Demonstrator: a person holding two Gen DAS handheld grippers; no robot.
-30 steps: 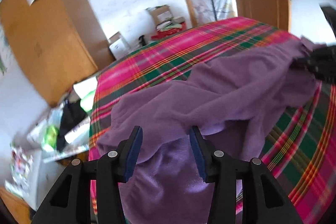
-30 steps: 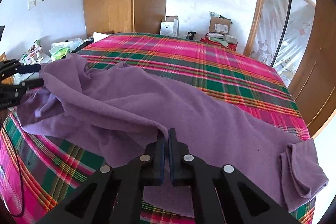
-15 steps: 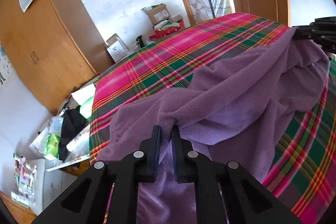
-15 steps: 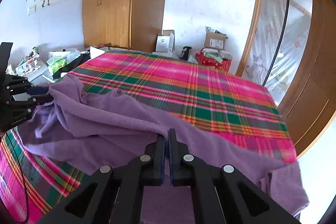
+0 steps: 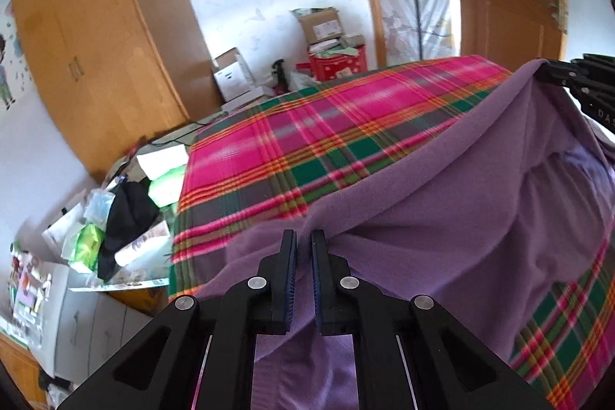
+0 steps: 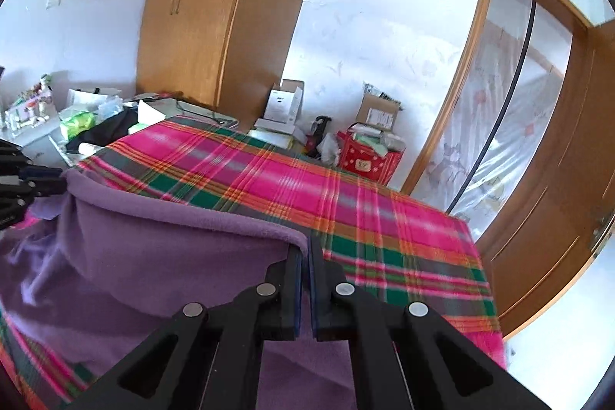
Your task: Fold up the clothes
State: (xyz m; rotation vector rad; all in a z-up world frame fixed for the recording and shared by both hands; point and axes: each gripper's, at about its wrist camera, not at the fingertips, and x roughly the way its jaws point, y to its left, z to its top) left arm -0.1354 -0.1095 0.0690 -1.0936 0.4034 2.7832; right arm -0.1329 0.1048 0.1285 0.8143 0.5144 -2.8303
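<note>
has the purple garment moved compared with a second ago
Yes. The purple garment has been lifted off the plaid bedspread; its top edge now hangs taut between both tongs.

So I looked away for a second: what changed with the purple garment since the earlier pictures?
The left tool closed on the purple fleece garment, which it only straddled before. Both tools then raised its edge off the pink-and-green plaid bedspread, uncovering more plaid. The right tool stayed clamped on the garment throughout.
</note>
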